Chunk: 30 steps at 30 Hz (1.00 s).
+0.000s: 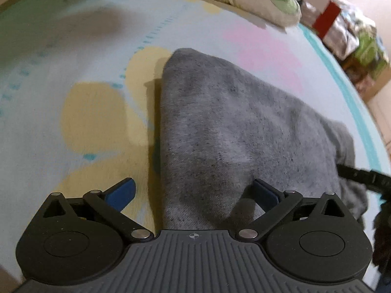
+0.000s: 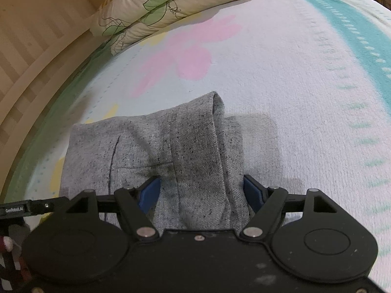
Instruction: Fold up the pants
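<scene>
**Pants lie folded on the bed, both grippers let go**

The pants (image 1: 234,127) sit as a compact grey bundle on the bed (image 2: 293,73), on a pale blanket with pink and yellow flower shapes, the layers stacked so the near edge faces both cameras. A pocket seam shows on the top layer in the right wrist view, and one doubled strip runs up the middle, which suggests the legs are already brought over the seat.

The left gripper (image 1: 193,191) hangs over the bundle's near left corner with its fingers (image 1: 122,193) spread wide; one blue pad stands over the blanket, the other rests by the cloth, and neither pinches it. The right gripper (image 2: 201,193) straddles the raised middle strip, also released: cloth lies between the pads but they do not press on it. Its jaws stand about as wide as they go.

Judging by this, the fold is down and the fabric is left to settle under its own weight. Two pillows (image 2: 171,7) lie well apart at the bed's far side, clear of the work.
</scene>
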Tool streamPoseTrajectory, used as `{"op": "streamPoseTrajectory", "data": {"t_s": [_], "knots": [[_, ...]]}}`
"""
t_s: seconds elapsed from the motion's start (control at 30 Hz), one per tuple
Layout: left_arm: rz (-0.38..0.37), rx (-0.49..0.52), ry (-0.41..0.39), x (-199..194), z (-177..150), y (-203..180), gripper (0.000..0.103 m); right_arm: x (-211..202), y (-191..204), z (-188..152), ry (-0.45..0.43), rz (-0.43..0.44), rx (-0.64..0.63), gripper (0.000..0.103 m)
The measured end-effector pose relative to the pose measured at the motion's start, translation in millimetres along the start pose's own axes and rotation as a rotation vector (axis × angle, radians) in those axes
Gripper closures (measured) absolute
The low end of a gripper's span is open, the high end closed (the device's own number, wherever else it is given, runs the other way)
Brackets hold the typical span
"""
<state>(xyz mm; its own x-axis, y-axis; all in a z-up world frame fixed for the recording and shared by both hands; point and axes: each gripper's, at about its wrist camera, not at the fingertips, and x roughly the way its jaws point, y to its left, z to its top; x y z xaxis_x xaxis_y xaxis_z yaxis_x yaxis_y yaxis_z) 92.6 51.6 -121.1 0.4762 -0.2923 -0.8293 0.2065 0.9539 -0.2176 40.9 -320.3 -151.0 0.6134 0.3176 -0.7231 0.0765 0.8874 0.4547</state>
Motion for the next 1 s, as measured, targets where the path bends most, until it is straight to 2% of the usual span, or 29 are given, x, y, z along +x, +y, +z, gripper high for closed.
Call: {"op": "streamPoseTrajectory", "data": {"t_s": [0.1, 0.27, 0.43, 0.8, 0.83, 0.87, 0.9, 0.97, 1.0], "knots": [[0.015, 0.024, 0.009, 6.2, 8.9, -10.2, 0.001, 0.4, -0.1, -0.5, -0.003, 0.000, 0.000, 0.024], [-0.018, 0.027, 0.032, 16.2, 23.2, -21.6, 0.001, -0.7, 1.1, -1.4, -0.006, -0.001, -0.003, 0.023], [0.036, 0.032, 0.055, 25.5, 27.8, -29.2, 0.001, -1.7, 2.6, -2.0, -0.007, -0.001, -0.007, 0.023], [0.003, 0.013, 0.000, 19.5, 18.2, -20.7, 0.001, -2.8, 3.4, 0.4, 0.008, 0.010, -0.027, 0.023], [0.008, -0.002, -0.018, 16.1, 15.3, -19.0, 0.012, -2.7, 4.7, 2.1, 0.017, 0.006, -0.030, 0.026], [0.025, -0.013, -0.044, 11.8, 13.5, -18.3, 0.034, -2.7, 7.3, 4.2, 0.027, -0.005, -0.034, 0.028], [0.019, -0.019, -0.058, 7.5, 12.3, -18.0, 0.043, -3.1, 9.6, 5.6, 0.033, -0.008, -0.037, 0.031], [0.015, -0.021, -0.078, -1.8, 11.7, -19.9, 0.080, -6.8, 19.3, 6.7, 0.037, -0.001, -0.061, 0.064], [0.031, -0.003, -0.089, -5.8, 12.3, -22.5, 0.082, -10.2, 27.2, 6.6, 0.028, -0.020, -0.090, 0.067]]}}
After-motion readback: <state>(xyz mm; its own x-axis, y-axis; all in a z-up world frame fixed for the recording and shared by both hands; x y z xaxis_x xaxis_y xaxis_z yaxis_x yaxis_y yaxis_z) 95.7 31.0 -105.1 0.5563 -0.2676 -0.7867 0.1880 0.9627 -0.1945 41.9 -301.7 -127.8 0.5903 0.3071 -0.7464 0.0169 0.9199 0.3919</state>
